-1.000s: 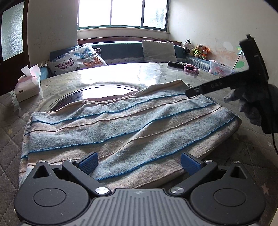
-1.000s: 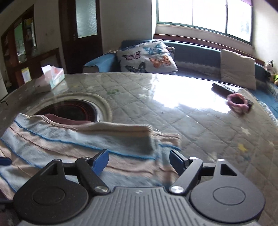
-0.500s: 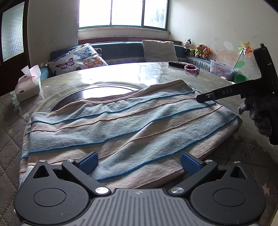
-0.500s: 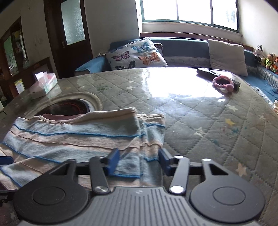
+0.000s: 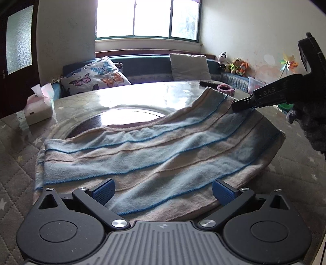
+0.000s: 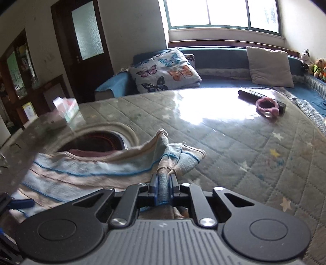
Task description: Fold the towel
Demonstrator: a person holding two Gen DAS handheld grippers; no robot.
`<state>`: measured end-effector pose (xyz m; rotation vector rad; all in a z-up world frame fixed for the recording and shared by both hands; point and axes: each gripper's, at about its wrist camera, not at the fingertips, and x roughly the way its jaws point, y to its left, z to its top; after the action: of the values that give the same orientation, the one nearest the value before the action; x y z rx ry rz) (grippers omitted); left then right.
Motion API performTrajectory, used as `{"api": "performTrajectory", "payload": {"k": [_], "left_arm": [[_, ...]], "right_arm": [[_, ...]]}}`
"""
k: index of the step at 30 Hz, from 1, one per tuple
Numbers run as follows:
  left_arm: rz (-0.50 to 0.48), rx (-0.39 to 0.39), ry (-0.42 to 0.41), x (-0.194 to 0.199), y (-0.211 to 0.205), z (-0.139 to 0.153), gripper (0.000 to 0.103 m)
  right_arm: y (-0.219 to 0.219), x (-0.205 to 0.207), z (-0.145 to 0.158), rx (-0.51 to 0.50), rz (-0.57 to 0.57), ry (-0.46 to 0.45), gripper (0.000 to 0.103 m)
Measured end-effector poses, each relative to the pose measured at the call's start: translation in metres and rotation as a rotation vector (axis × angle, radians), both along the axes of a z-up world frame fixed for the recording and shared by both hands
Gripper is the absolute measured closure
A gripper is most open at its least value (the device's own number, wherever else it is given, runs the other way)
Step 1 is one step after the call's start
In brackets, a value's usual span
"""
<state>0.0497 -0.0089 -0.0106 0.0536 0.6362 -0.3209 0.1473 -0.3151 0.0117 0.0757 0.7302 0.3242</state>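
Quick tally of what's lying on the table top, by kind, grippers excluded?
Towel: 1
Tissue box: 1
Remote control: 1
Pink hair tie: 1
Total: 4

You get daylight from the overexposed wide window (image 6: pixel 222 14), glaring off the glossy quilted grey desk (image 6: pixel 205 114); fisheye edges bend, and the left side blurs.

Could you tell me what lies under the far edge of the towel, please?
The towel partly covers a round recess in the table; its dark, reddish inside shows beyond the edge. The covered part cannot be seen.
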Motion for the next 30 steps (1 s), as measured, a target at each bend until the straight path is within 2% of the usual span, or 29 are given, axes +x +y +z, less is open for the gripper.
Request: {"api": "performTrajectory", "payload": {"k": [8, 14, 19, 24, 30], "left_arm": [[0.092, -0.039, -0.042, 0.000, 0.041, 0.015, 0.000], [0.172, -0.072, -0.041, -0.012, 0.082, 0.012, 0.000], [0.229, -0.094, -0.044, -0.029, 0.111, 0.011, 0.000], [0.295, -0.116, -0.055, -0.047, 0.140, 0.012, 0.000], [0.381, -0.143, -0.050, -0.064, 0.171, 0.009, 0.000]], "right_arm": [[0.051, 0.004, 0.043, 0.058, 0.080, 0.016, 0.094], [0.114, 0.008, 0.057, 0.052, 0.137, 0.019, 0.094], [0.170, 0.010, 0.057, 0.017, 0.185, 0.021, 0.094], [0.227, 0.011, 0.042, -0.021, 0.195, 0.031, 0.094], [0.268, 0.012, 0.021, -0.046, 0.189, 0.075, 0.094]]}}
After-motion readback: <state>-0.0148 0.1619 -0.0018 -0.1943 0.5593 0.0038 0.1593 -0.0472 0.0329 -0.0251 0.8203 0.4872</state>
